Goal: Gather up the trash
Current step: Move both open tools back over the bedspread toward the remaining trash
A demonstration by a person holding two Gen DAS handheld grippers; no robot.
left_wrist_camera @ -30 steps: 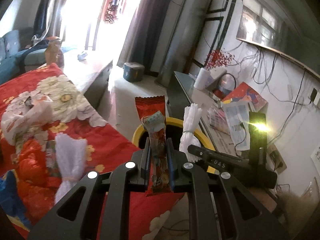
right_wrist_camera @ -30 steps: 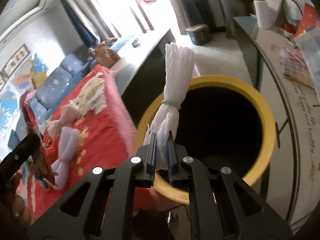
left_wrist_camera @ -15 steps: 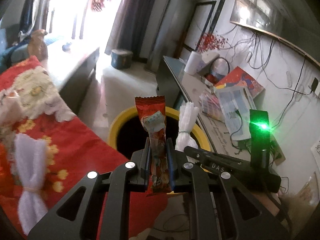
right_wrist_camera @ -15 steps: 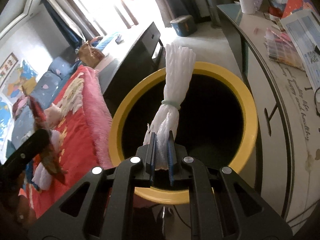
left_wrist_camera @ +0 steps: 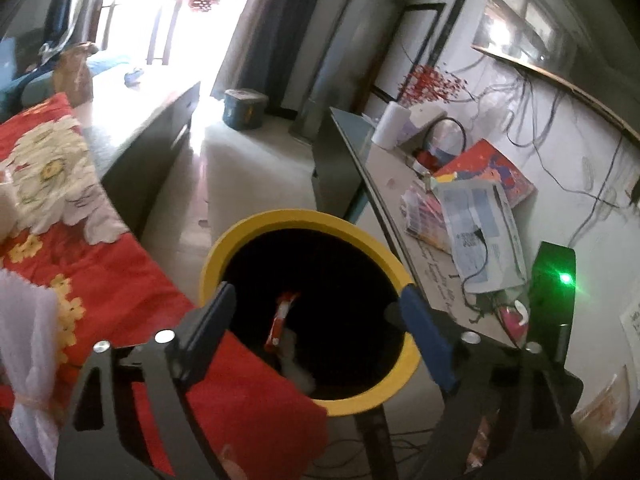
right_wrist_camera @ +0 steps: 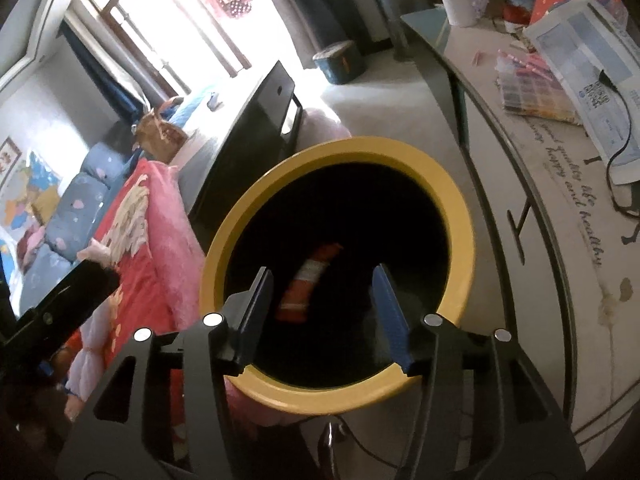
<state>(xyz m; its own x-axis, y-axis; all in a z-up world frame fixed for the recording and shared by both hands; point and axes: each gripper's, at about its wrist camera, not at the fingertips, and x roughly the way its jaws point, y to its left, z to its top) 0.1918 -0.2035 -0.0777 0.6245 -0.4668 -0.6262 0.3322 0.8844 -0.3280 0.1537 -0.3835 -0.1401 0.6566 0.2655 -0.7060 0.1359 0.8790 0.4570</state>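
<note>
A yellow-rimmed bin (left_wrist_camera: 256, 220) (right_wrist_camera: 460, 200) with a dark inside stands between a red bed and a desk. My left gripper (left_wrist_camera: 316, 300) is open and empty above its mouth. My right gripper (right_wrist_camera: 320, 280) is open and empty above it too. A red snack wrapper (left_wrist_camera: 282, 316) (right_wrist_camera: 308, 280) is inside the bin. A white plastic bundle (left_wrist_camera: 296, 368) lies below it in the left wrist view. Another white tied bundle (left_wrist_camera: 28, 328) lies on the red bedspread (left_wrist_camera: 120, 276).
A glass-topped desk (right_wrist_camera: 560, 240) with papers (left_wrist_camera: 476, 232), a paper roll (left_wrist_camera: 390, 126) and cables is right of the bin. A dark cabinet (right_wrist_camera: 256, 128) stands behind it. A blue tin (left_wrist_camera: 244, 108) sits on the floor. The other gripper (right_wrist_camera: 60, 300) shows at the right view's left edge.
Both grippers have opened over the bin. The red wrapper and the white bundle have left the fingers and are now inside the bin.
</note>
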